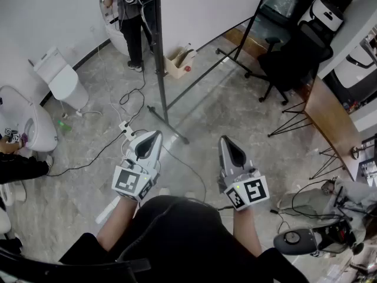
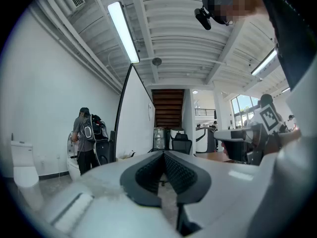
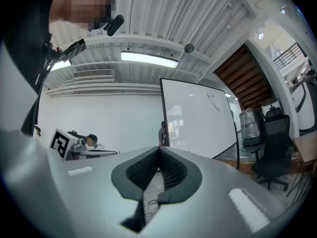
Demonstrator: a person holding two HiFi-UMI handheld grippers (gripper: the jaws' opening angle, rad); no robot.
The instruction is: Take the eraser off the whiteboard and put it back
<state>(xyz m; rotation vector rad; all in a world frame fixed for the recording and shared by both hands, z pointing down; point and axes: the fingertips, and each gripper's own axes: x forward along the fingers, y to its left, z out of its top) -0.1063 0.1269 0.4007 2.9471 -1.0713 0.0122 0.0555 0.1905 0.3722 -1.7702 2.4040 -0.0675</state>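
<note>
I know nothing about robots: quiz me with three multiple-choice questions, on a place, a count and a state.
1. In the head view, where is the office chair from the whiteboard? A left of it; B right of it; C under it.
2. How many hand-held grippers does the person hold? A one; B two; C three.
3. How do the jaws of the right hand-held gripper stand? A wide open; B shut on an eraser; C shut, empty.
Answers: B, the chair stands right of the board; B, the left hand-held gripper shows beside the right one; C, they meet with nothing between.
</note>
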